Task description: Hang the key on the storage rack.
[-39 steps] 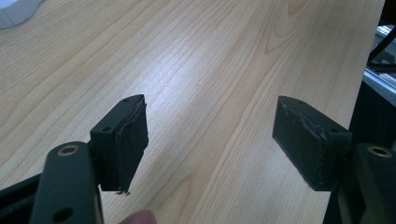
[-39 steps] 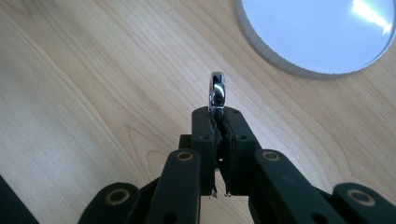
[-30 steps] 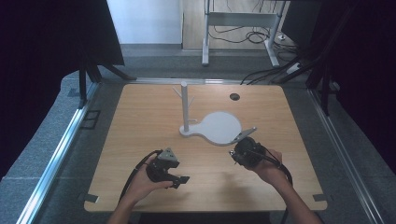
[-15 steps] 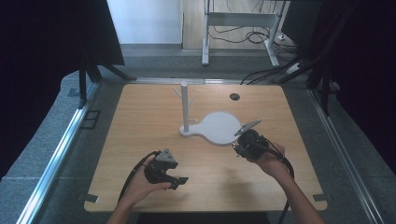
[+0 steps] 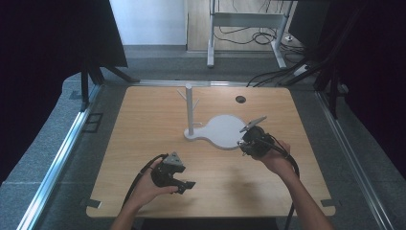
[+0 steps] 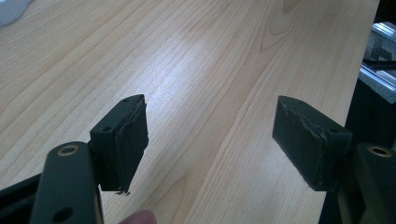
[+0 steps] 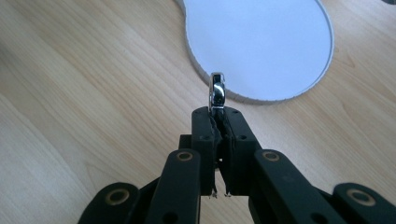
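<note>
A small silver ring [image 7: 217, 92] sticks up from between the closed jaws of my right gripper [image 7: 217, 114], which is shut on it. In the high view my right gripper [image 5: 243, 143] is at the near right edge of a white stand's round base [image 5: 222, 130]; a white post with short pegs [image 5: 189, 110] rises from the base's narrow left end. In the right gripper view the ring sits just short of the white base [image 7: 257, 42]. My left gripper [image 5: 186, 186] hovers low near the table's front, open and holding nothing, with its jaws [image 6: 210, 135] wide apart over bare wood.
A black grommet hole [image 5: 240, 99] lies in the wooden table [image 5: 143, 124] at the back right. The table's edge and a metal rail [image 6: 373, 70] are close to the left gripper's right jaw. A metal frame [image 5: 244, 21] and cables stand beyond the table.
My right gripper has moved away from the person, up to the rim of the white base, still shut on the ring. The left gripper has stayed put.
</note>
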`<state>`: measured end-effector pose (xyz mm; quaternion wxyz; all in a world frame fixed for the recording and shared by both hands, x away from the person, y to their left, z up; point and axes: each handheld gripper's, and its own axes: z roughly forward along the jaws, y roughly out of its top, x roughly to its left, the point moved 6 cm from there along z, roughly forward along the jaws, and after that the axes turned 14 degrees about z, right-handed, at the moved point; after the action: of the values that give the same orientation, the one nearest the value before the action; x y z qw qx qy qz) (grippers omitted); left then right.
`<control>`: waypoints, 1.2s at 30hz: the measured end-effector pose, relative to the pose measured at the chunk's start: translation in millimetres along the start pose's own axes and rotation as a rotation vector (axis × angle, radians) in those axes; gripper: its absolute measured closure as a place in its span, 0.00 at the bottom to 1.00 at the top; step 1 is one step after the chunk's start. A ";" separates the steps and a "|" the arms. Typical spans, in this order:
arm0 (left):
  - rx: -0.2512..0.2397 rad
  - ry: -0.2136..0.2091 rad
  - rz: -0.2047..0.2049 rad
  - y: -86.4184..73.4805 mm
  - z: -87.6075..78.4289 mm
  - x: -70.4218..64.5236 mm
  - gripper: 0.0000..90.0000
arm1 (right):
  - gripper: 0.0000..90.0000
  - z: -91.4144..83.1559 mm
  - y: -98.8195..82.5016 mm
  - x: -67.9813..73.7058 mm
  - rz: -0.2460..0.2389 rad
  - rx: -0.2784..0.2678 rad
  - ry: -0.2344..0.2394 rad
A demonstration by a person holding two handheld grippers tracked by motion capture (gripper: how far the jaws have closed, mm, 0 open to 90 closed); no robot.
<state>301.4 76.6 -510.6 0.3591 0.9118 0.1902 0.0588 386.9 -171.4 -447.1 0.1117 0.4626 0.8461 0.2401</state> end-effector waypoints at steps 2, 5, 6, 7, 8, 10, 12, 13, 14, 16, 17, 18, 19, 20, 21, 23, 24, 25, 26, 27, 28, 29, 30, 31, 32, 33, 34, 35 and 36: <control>0.002 0.002 0.001 -0.2 -0.5 0.4 0.30 | 0.94 1.1 4.3 0.3 -0.001 0.000 -0.003; -0.001 0.002 -0.005 0.1 0.5 0.0 0.30 | 0.94 3.2 10.7 1.0 -0.004 0.008 0.000; 0.001 0.000 -0.003 0.1 1.2 -0.1 0.30 | 0.94 4.0 13.1 1.1 -0.006 0.007 0.003; 0.001 -0.001 -0.003 0.0 1.7 -0.2 0.30 | 0.94 5.0 16.1 1.2 -0.004 0.009 0.004; 0.012 -0.004 0.001 -0.5 2.0 0.0 0.30 | 0.94 5.6 18.0 1.3 -0.003 0.010 0.003; 0.016 -0.005 0.005 -0.8 3.4 -0.6 0.30 | 0.94 7.1 23.8 1.9 -0.005 0.012 0.002; 0.011 -0.010 0.002 -0.3 4.0 -2.4 0.30 | 0.94 8.2 30.3 3.3 -0.010 0.011 0.003; 0.010 -0.011 0.004 -0.1 3.4 -2.7 0.30 | 0.94 8.8 34.4 4.3 -0.014 0.014 0.002; 0.009 -0.011 0.008 -0.1 2.4 -2.4 0.30 | 0.94 9.2 36.8 5.0 -0.017 0.016 0.000; 0.007 -0.013 0.007 -0.2 0.5 -1.6 0.30 | 0.94 10.3 43.4 7.2 -0.016 0.018 -0.005; 0.004 -0.011 0.006 -0.5 0.2 -0.8 0.30 | 0.94 11.0 46.6 7.8 -0.020 0.018 -0.006; -0.001 -0.008 -0.001 -0.6 0.4 -0.5 0.30 | 0.94 12.0 49.7 8.7 -0.019 0.018 -0.005; -0.002 -0.010 -0.002 -0.9 0.2 -0.1 0.30 | 0.94 13.1 52.7 9.4 -0.019 0.018 -0.006; 0.003 -0.011 0.004 -1.5 -0.4 0.6 0.30 | 0.94 14.3 55.6 9.8 -0.020 0.018 -0.007; 0.005 -0.011 0.006 -1.7 -0.5 1.0 0.30 | 0.94 15.5 58.4 9.9 -0.021 0.019 -0.009; -0.003 -0.012 0.000 -1.2 -0.1 0.1 0.30 | 0.94 18.2 63.6 9.6 -0.017 0.020 -0.010; 0.003 -0.014 0.011 -1.6 -0.9 0.6 0.30 | 0.94 19.6 65.8 9.1 -0.010 0.021 -0.010; 0.000 -0.015 0.009 -1.3 -1.2 0.1 0.30 | 0.94 21.0 67.8 8.7 -0.002 0.024 -0.009; -0.001 -0.017 0.010 -1.2 -1.6 -0.1 0.30 | 0.94 22.4 69.9 7.5 0.000 0.023 -0.010; -0.002 -0.017 0.010 -1.1 -1.7 -0.2 0.30 | 0.94 24.0 72.3 6.0 0.008 0.021 -0.009; -0.003 -0.018 0.010 -1.1 -1.7 -0.2 0.30 | 0.94 25.0 73.7 5.1 0.011 0.020 -0.011; -0.002 -0.019 0.009 -1.2 -1.6 -0.4 0.30 | 0.94 26.1 75.5 4.2 0.015 0.019 -0.011; -0.003 -0.020 0.009 -1.2 -1.4 -0.5 0.30 | 0.94 27.0 77.2 3.4 0.018 0.018 -0.012; -0.002 -0.021 0.009 -1.3 -1.2 -0.5 0.30 | 0.94 27.7 79.1 2.8 0.019 0.015 -0.013; 0.000 -0.022 0.010 -1.4 -1.1 -0.5 0.30 | 0.94 28.4 80.9 2.4 0.021 0.014 -0.013; 0.000 -0.023 0.010 -1.4 -0.9 -0.6 0.30 | 0.94 29.0 82.6 2.1 0.021 0.014 -0.014; 0.000 -0.023 0.011 -1.3 -0.8 -0.7 0.30 | 0.94 29.8 84.3 2.2 0.021 0.014 -0.013; 0.001 -0.023 0.012 -1.3 -0.7 -0.8 0.30 | 0.94 30.7 85.9 2.5 0.021 0.013 -0.010; -0.002 -0.023 0.009 -1.0 -0.4 -1.2 0.30 | 0.94 31.8 87.4 2.7 0.018 0.015 -0.010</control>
<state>299.9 77.0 -511.0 0.3619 0.9129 0.1821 0.0502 462.3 -119.6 -429.8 0.1101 0.4720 0.8433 0.2325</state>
